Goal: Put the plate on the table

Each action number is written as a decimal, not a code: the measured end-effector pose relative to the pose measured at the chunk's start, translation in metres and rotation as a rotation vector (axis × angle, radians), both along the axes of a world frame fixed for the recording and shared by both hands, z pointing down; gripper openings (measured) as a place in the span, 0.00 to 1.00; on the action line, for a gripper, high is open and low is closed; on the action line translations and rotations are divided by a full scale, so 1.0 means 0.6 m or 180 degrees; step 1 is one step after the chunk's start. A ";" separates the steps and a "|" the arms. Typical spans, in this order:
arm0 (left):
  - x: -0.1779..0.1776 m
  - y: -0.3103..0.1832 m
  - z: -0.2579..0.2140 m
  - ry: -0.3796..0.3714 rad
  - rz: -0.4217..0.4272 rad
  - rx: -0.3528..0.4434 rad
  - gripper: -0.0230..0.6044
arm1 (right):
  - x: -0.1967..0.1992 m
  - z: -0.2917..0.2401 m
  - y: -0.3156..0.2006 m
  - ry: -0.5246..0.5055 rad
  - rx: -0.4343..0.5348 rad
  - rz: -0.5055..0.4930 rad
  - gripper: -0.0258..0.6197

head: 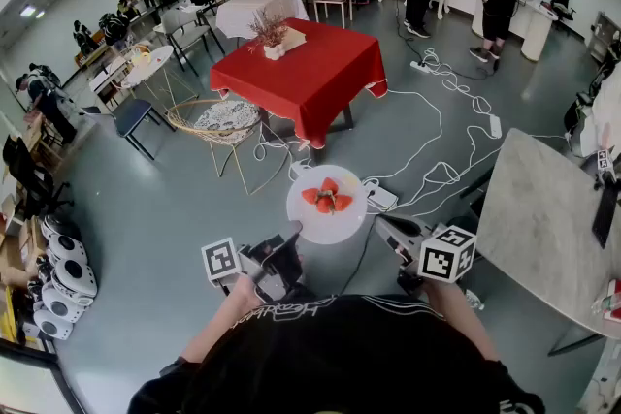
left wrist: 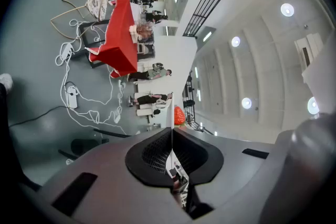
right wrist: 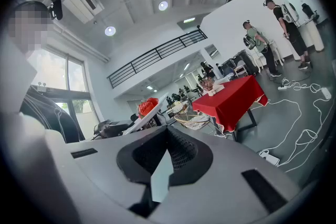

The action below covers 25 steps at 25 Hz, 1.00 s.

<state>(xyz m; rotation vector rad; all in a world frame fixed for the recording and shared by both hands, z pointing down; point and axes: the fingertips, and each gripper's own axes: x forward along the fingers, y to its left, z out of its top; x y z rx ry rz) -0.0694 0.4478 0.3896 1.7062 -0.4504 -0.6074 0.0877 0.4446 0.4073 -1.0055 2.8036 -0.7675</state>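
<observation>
The left claw [head: 294,244] is pressed together on the near left rim of a plate [head: 309,220]. In the left gripper view its dark ridged pads [left wrist: 152,152] meet on a thin white edge that runs straight out from between them. The right claw [head: 381,224] reaches the plate's near right rim. In the right gripper view its pads [right wrist: 181,149] close around a pale wedge, which appears to be that same rim, though the angle makes it hard to be sure.

The plate is small, round, plain white and smooth. It is held roughly level in the air in front of the person's chest, between the two claws, above the grey floor [head: 175,199]. At its centre is a small cluster of red strawberry pieces [head: 327,198], and the rest of its surface is bare.

A table with a red cloth [head: 310,78] stands well beyond the plate, across the floor. A pale stone-topped table [head: 543,218] stands to the person's right, nearer than the red one but still apart from the plate. Loose white cables [head: 437,172] trail over the floor between the two tables.
</observation>
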 end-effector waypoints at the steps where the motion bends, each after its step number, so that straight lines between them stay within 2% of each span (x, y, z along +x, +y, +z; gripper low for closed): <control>1: 0.001 -0.001 -0.001 0.0001 -0.0004 0.0004 0.06 | 0.000 -0.002 -0.001 -0.0002 0.0010 -0.0004 0.05; 16: 0.004 -0.007 0.011 0.0084 0.0002 -0.0058 0.06 | -0.001 0.009 -0.002 -0.0025 -0.0014 -0.0051 0.05; 25: 0.012 -0.051 0.025 0.0103 0.0053 -0.0072 0.06 | 0.022 0.027 -0.036 -0.0115 -0.0051 0.0067 0.05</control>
